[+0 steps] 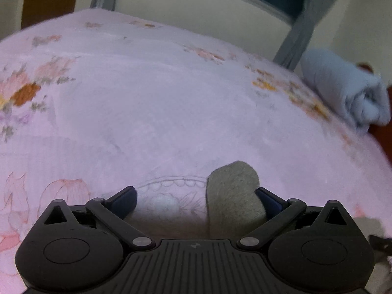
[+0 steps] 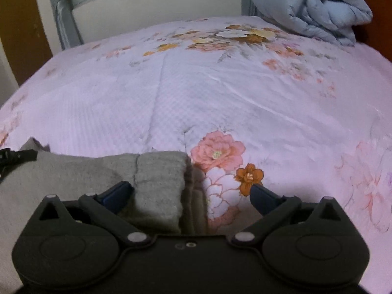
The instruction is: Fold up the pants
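The grey pants (image 2: 73, 178) lie on a pink flowered bedspread (image 2: 196, 85). In the right wrist view their ribbed edge (image 2: 161, 183) sits between the open jaws of my right gripper (image 2: 192, 191), nearer the left finger. In the left wrist view a rounded grey corner of the pants (image 1: 232, 193) rests against the right finger of my left gripper (image 1: 196, 196), whose jaws are wide open. Neither gripper is closed on the cloth. Part of the left gripper (image 2: 14, 156) shows at the left edge of the right wrist view.
A rolled light blue quilt (image 2: 316, 7) lies at the far right corner of the bed, also in the left wrist view (image 1: 348, 90). A cream wall, grey curtains (image 1: 296, 31) and a window stand behind the bed. Brown wood shows at the bed's sides.
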The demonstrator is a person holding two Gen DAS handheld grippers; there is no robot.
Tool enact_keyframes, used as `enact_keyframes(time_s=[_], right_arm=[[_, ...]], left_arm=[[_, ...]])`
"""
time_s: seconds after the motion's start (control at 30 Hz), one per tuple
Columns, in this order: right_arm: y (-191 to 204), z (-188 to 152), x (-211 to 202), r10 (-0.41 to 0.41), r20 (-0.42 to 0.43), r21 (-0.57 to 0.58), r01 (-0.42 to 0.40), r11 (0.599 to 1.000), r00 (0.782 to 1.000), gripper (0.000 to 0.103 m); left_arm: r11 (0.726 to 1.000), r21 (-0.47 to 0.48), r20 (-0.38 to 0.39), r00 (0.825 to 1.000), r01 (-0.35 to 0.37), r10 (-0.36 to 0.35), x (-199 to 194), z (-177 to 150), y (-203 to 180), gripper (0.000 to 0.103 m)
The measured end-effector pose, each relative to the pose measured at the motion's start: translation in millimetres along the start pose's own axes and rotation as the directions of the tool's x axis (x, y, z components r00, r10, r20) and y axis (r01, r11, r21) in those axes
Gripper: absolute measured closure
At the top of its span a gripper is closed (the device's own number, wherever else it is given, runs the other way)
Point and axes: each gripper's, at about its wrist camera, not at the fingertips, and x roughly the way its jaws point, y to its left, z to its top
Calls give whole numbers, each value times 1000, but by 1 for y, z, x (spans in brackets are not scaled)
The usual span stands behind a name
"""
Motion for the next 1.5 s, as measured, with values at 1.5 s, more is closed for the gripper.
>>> enact_keyframes(time_s=[1.5], right_arm=[[-98, -110, -76, 487, 161, 634, -468, 616, 859, 6]], left_arm=[[963, -147, -47, 971, 226, -235, -124, -105, 36, 1]])
